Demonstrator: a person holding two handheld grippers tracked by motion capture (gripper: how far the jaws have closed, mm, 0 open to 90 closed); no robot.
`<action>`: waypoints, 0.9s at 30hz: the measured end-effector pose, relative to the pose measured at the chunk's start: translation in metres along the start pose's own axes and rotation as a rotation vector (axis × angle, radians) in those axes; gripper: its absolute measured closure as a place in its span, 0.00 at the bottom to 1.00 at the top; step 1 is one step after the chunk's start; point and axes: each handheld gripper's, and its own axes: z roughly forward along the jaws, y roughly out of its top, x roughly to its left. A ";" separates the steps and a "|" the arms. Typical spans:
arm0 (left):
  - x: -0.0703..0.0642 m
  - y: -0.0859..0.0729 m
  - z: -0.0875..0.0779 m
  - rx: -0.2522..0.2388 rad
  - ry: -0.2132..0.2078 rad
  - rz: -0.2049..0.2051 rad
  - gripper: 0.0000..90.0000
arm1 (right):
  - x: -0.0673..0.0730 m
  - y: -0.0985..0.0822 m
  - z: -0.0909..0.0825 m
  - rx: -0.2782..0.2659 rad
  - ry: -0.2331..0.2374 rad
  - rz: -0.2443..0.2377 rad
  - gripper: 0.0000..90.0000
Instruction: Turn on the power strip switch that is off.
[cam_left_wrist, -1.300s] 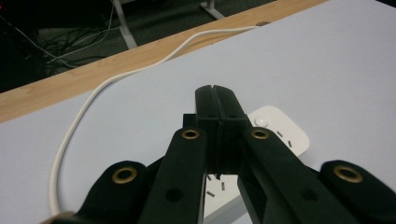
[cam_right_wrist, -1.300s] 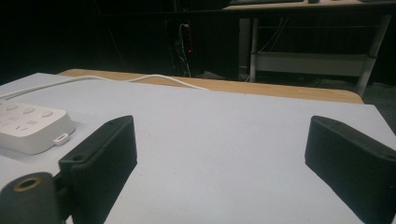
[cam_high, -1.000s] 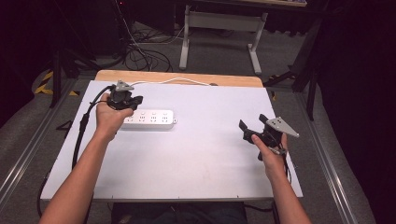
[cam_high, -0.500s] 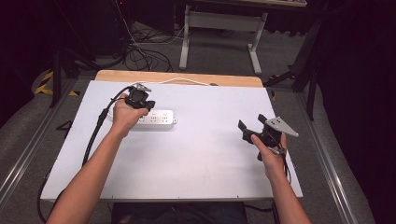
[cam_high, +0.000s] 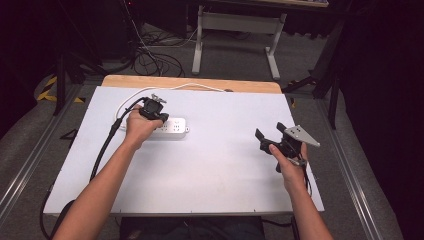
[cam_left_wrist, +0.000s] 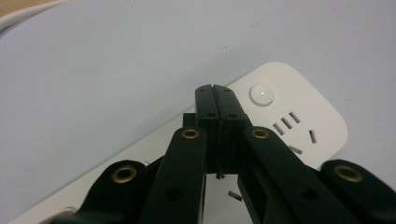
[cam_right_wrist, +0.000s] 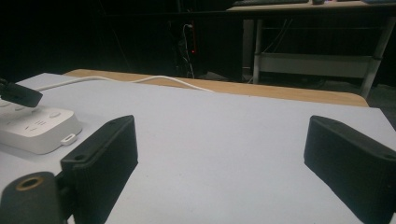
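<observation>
The left gripper (cam_high: 159, 113) is over the left part of the white power strip (cam_high: 172, 128), which lies on the white table (cam_high: 220, 175) near its far left side. In the left gripper view, the two black jaws are pressed together along their whole length, with nothing between them. Their tips point down at the end of the power strip (cam_left_wrist: 299, 126), just beside the round button (cam_left_wrist: 262, 94) and above the socket slots. I cannot tell if the tips touch the plastic or stay a little above it.

The right gripper (cam_high: 270, 137) is held well apart from the strip, over the right side of the table. Its jaws are spread wide and they hold nothing; in the right gripper view, bare table surface lies between the two pads (cam_right_wrist: 105, 161). In this view the power strip (cam_right_wrist: 35, 126) is at the far left, and its white cable (cam_right_wrist: 154, 79) runs along the wooden edge (cam_right_wrist: 280, 93) of the table behind it.
</observation>
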 end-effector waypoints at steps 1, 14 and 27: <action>0.001 0.000 0.001 0.002 0.001 -0.003 1.00 | 0.000 0.000 0.000 0.000 -0.001 0.000 0.11; 0.006 -0.004 0.005 -0.002 -0.016 -0.010 1.00 | -0.001 0.001 -0.001 -0.006 -0.009 -0.002 0.11; -0.003 -0.009 0.005 -0.014 -0.040 0.008 1.00 | -0.001 0.001 -0.003 -0.006 -0.011 0.004 0.11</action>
